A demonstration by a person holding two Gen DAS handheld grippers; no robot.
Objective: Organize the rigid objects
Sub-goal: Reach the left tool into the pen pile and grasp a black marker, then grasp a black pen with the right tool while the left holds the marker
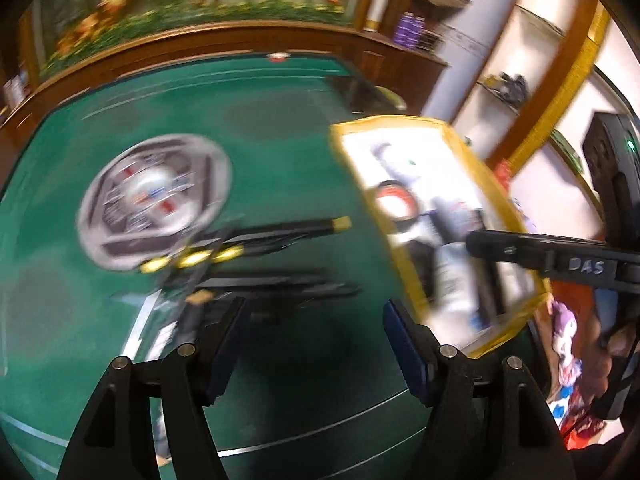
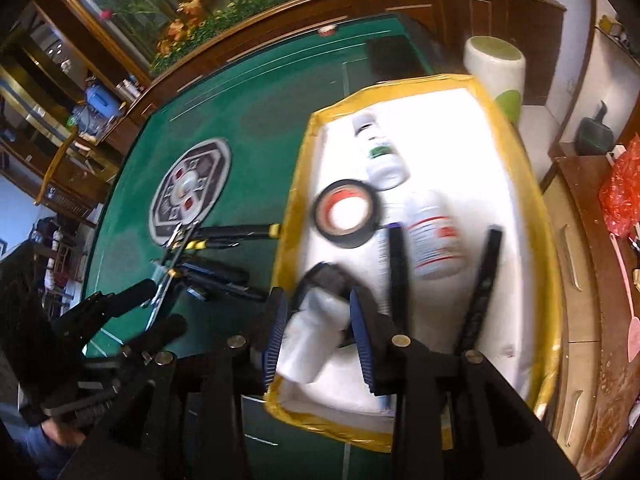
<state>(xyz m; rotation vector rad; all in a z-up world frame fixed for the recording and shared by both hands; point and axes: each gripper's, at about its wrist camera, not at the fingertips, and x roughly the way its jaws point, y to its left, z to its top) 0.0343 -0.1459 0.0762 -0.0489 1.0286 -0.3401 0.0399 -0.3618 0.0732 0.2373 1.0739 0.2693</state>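
Note:
A white tray with yellow taped rim (image 2: pixel 294 196) lies on the green table (image 2: pixel 248 120); it also shows in the left wrist view (image 1: pixel 404 248). In it lie a tape roll (image 2: pixel 347 213), two white bottles (image 2: pixel 434 236), and black bars (image 2: pixel 482 276). My right gripper (image 2: pixel 318 338) is over the tray's near end, shut on a white bottle with a black cap (image 2: pixel 316 320). Pliers with black-yellow handles (image 2: pixel 228 236) and other black tools (image 1: pixel 276 284) lie left of the tray. My left gripper (image 1: pixel 310 344) is open and empty above those tools.
A round silver-black plate (image 1: pixel 154 206) is set in the table middle. A white-green cylinder (image 2: pixel 496 72) stands behind the tray. A wooden cabinet (image 2: pixel 592 320) stands right. A dark pad (image 2: pixel 390 56) lies at the far edge.

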